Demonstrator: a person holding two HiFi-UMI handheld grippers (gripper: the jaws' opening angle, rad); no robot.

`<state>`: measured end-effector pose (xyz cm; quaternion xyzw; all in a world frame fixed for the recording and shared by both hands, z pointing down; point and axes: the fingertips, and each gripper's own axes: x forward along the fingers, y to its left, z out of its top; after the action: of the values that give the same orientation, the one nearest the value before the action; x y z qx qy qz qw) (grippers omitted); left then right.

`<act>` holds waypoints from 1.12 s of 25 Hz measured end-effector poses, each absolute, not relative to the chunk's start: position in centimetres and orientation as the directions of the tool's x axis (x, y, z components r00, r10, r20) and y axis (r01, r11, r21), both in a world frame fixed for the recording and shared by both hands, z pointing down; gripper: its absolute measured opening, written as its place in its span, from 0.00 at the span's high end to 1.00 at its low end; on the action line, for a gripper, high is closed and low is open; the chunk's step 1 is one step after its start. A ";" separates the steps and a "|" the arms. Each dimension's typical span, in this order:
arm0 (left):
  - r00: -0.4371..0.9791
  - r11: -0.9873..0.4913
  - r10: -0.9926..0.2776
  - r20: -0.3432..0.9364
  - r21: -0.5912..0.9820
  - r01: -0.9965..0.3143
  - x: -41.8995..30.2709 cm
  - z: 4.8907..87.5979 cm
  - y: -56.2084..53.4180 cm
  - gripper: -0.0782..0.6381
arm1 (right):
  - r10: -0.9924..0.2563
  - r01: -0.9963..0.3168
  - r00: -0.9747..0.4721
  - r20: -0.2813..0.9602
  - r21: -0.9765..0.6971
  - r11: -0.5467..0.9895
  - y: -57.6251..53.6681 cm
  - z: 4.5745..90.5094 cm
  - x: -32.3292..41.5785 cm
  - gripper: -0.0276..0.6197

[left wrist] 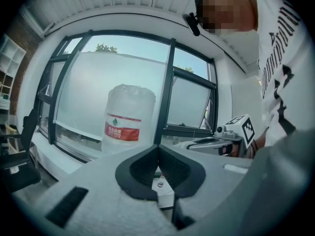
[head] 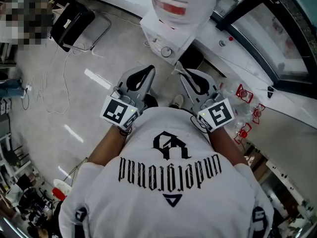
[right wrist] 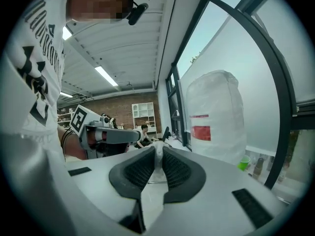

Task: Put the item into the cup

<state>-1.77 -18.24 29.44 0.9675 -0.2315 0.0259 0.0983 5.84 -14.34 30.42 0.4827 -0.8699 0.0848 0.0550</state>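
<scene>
- White T-shirt (head: 168,182) with black print fills the 6 o'clock half of the head view; a forearm runs out from each side of it to a gripper.
- Just above the shirt, at 11 o'clock of the frame centre, the left gripper (head: 143,76) points toward 12 o'clock, with its marker cube (head: 119,112) at the rear.
- In the left gripper view its jaws are closed. The dark pads meet at the tips and nothing sits between them.
- Through the gap under those tips a small bottle (left wrist: 160,183) shows on a white surface. It is too small to identify.
- At 1 o'clock of the centre, the right gripper (head: 190,78) lies beside the left one and apart from it, pointing the same way.
- In the right gripper view its jaws are likewise closed tip to tip and hold nothing.
- At 12 o'clock in the head view a water jug (head: 181,1) with a red label stands on a white stand (head: 166,33), ahead of both grippers.
- In the right gripper view the green cup (right wrist: 243,163) stands at 4 o'clock of the jug, on the ledge by the window. Bottles (right wrist: 259,166) stand just beside it at its 3 o'clock.
- Which object is the item for the cup cannot be told from any view.
- At 10 o'clock in the head view a black chair (head: 74,24) stands on the floor, well apart from the grippers.
- At 3 o'clock clear containers (head: 242,90) with red parts lie near the right gripper.
</scene>
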 end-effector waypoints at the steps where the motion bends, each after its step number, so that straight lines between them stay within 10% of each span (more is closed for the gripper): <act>1: 0.895 -0.877 -0.434 0.103 0.179 -0.446 -2.0 29.7 -18.7 0.87 | -0.835 -0.855 -0.519 0.183 -0.099 0.509 -14.8 30.8 5.7 0.88; 28: 0.922 -0.920 -0.273 0.276 0.205 -0.334 -2.8 45.1 -25.4 0.87 | -0.803 -0.914 -0.404 0.438 -0.166 0.370 -21.9 51.0 6.0 0.88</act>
<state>-2.83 -25.41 45.14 0.9722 -0.1562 0.1216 0.1252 5.97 -21.88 51.01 0.5266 -0.8151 0.1946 0.1432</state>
